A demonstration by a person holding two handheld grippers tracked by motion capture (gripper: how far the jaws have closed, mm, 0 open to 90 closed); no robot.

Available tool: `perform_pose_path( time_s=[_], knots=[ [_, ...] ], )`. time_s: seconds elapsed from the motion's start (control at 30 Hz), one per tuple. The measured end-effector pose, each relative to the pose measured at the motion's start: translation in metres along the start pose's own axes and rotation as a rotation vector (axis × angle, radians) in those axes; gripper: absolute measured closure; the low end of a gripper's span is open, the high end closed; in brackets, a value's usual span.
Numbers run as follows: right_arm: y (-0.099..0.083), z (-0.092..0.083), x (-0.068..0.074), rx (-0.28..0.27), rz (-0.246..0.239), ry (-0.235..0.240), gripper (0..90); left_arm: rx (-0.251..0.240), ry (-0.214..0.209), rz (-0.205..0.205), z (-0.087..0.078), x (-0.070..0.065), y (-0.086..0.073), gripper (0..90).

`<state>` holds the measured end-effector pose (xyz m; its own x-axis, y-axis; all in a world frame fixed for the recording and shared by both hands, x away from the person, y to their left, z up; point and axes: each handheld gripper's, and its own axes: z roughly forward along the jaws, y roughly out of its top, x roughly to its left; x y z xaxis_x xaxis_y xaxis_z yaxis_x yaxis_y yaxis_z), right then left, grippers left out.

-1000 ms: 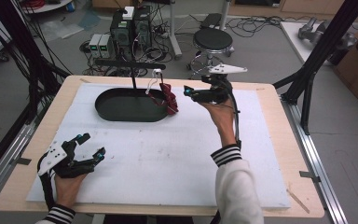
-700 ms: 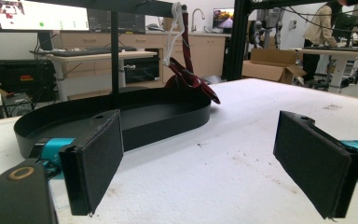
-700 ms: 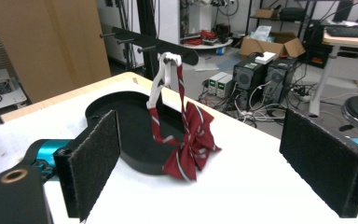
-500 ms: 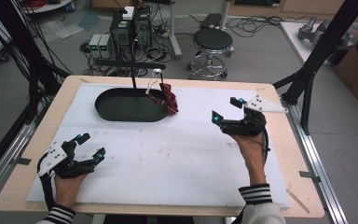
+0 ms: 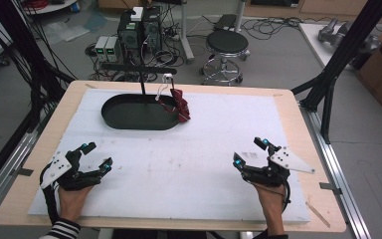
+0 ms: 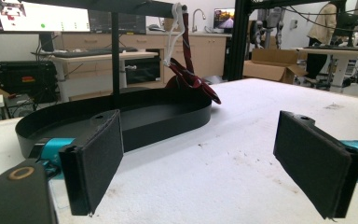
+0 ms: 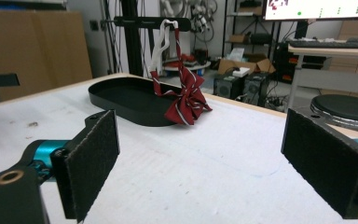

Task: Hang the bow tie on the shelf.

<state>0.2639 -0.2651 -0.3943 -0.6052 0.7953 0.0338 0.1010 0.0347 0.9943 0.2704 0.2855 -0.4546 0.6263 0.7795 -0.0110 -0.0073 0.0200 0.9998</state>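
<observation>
White sheet (image 5: 189,164): covers most of the wooden table (image 5: 288,99); speckled with dark marks in both gripper views.
Tray (image 5: 129,113): black, oval, at the far side of the sheet; a black post (image 5: 142,82) rises from its far edge.
Bar (image 5: 138,66): black, horizontal, on top of the post.
Hanger (image 7: 161,39): white, hooked over one end of the bar.
Tie (image 5: 180,103): dark red with pale stripes; hangs from the hanger, bunched at the bottom and draped over the tray's rim onto the sheet.
Left gripper (image 5: 93,157): near the sheet's near left corner, held by a hand in a striped cuff; jaws spread wide, nothing between them.
Right gripper (image 5: 249,152): near the sheet's near right edge, well apart from the tie; jaws spread wide, nothing between them.
High view adds: stool (image 5: 227,45), electronics and cables on the floor beyond the table.
Left gripper view adds: a monitor (image 6: 37,14), cabinets, a person standing far off at the right.
Right gripper view adds: the tie's stripes clearly, and a cardboard panel (image 7: 32,46) at the left.
</observation>
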Motion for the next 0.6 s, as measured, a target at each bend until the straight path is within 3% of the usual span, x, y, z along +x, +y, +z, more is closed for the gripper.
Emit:
perform_pose_path(
  time_s=[0.17, 0.33, 0.6],
  knots=[
    [-0.020, -0.003, 0.006, -0.035, -0.001, -0.021, 10.3, 0.000, 0.000, 0.002, 0.000, 0.000, 0.000, 16.1],
    [-0.036, -0.005, 0.007, -0.060, 0.030, -0.043, 10.3, -0.005, 0.003, 0.001, 0.000, -0.001, 0.000, 16.1],
    [-0.043, -0.003, 0.006, -0.057, 0.029, -0.060, 10.3, -0.006, 0.003, 0.001, 0.000, -0.001, 0.000, 16.1]
  ],
)
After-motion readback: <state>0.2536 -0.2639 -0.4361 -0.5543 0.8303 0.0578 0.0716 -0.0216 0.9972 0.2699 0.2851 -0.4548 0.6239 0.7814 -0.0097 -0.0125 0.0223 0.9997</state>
